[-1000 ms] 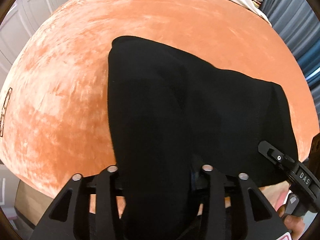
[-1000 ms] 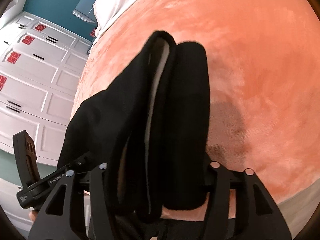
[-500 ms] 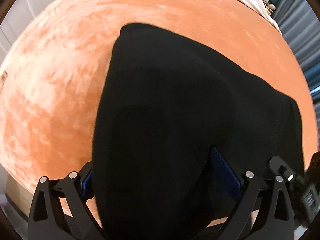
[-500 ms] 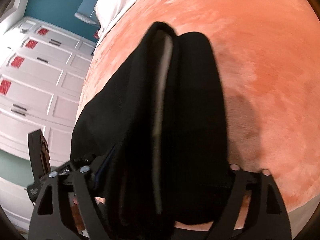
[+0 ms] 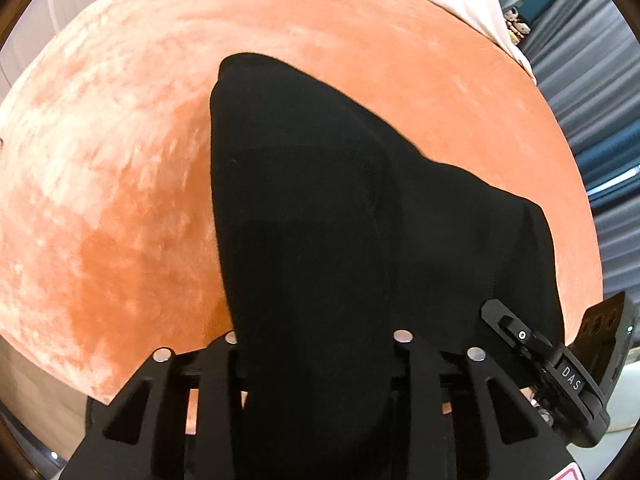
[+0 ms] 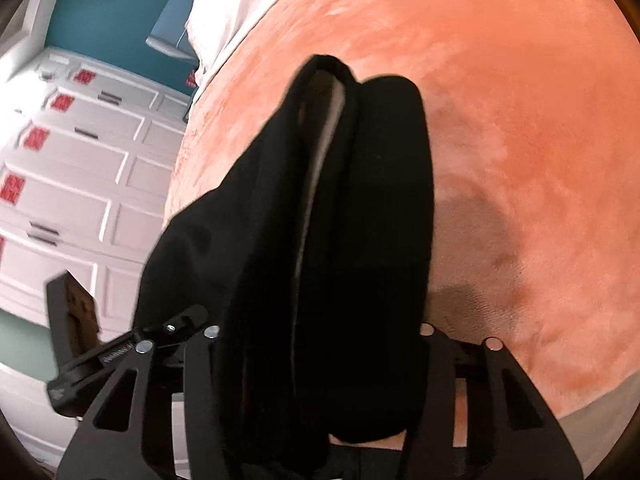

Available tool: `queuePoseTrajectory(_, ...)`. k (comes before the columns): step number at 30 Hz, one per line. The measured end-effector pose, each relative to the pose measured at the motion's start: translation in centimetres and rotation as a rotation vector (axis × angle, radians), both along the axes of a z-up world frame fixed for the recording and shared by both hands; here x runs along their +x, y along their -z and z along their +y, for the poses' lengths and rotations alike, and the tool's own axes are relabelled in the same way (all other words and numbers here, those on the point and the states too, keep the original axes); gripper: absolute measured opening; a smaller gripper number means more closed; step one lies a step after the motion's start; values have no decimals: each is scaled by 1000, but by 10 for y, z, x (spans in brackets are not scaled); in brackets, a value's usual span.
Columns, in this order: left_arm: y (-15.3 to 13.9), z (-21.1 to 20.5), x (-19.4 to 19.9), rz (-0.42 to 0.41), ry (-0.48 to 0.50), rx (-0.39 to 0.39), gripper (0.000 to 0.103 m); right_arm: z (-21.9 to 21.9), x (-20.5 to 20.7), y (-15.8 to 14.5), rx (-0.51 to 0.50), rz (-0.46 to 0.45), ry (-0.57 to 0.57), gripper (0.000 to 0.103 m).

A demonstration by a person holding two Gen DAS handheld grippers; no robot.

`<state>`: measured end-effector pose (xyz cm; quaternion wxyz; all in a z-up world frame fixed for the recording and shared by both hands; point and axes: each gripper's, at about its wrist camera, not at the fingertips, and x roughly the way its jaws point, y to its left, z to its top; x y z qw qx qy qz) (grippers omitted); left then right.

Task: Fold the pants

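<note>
I had the black pants [image 5: 320,220] bunched between the fingers of both claws, and both sets of jaws were closing on the cloth. In my left claw [image 5: 316,344] the fabric filled the whole gap, so the fingers themselves were hidden under it; I judged the pads were pressing the cloth, though I could not see the contact. My right claw [image 6: 320,332] stood somewhat wider, with a thick roll of the same pants [image 6: 320,220] between its fingers, a pale inner lining showing along one fold.

The pants lay on the orange bedspread [image 5: 120,160], running straight away from each claw: their long axis followed the line each claw pointed along, with the near end in my grip and the far end resting out on the bed. The two claws were close together on that near end; from the left wrist view the right claw's body [image 5: 560,368] sat just beside the cloth at the lower right. Neither hand was nearer to the far end.

I judged the coming move would turn on that: the near edge had to be carried forward along the long axis, over the part that lay on the bed, both hands travelling level together.
</note>
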<state>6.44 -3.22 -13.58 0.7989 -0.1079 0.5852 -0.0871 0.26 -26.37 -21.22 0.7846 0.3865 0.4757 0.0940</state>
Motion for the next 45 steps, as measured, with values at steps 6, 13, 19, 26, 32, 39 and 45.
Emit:
queuePoseTrajectory(6, -29, 1, -15, -37, -3, -35, 26, 10, -6, -33, -22, -62, -10, 43)
queuePoseTrajectory(13, -54, 0, -32, -72, 9, -27, 26, 17, -30, -64, -54, -120, -23, 43)
queuePoseTrajectory(19, -68, 6, -50, -84, 13, -29, 26, 26, -49, -78, -56, -135, -39, 43)
queuePoseTrajectory(26, -105, 20, -78, -143, 34, -74, 26, 31, -76, -114, -52, -199, -68, 43)
queuePoseTrajectory(32, -177, 19, -75, -372, 67, -126, 26, 32, -81, -194, -100, -414, -62, 43)
queuePoseTrajectory(39, -282, 18, -19, -712, 95, -178, 26, 17, -17, -299, -151, -732, -51, 43)
queuePoseTrajectory(45, -321, 1, 82, -884, 88, -168, 27, -10, 105, -344, -143, -873, -34, 43)
